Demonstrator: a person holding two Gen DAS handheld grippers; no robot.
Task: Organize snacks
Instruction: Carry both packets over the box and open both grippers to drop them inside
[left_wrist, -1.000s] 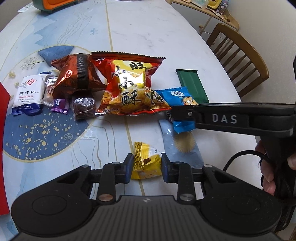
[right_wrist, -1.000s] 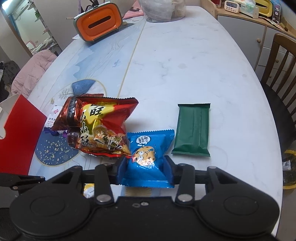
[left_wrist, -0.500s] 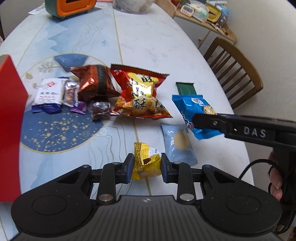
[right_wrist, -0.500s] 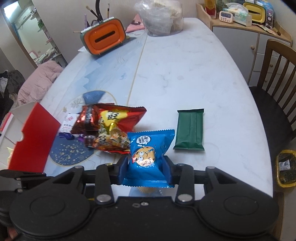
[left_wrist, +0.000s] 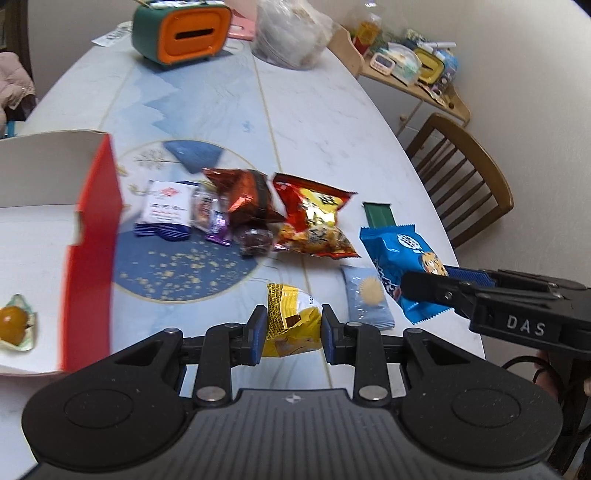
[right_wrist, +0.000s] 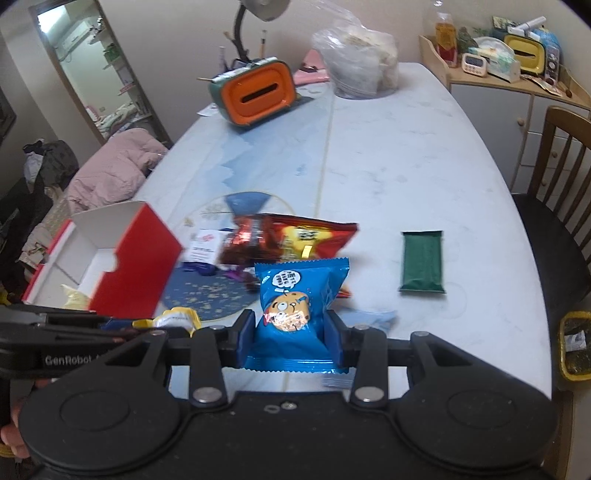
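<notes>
Now red box (left_wrist: 92, 236) in view.

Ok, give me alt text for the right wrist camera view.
The right claw grips a blue cookie packet above a marble table. Behind it lie a red chip bag, a green packet and an open red box.

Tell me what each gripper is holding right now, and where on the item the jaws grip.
The left gripper holds a yellow snack packet, jaws pressing its two sides. The right gripper holds a blue cookie packet, clamped across its lower half.
</notes>
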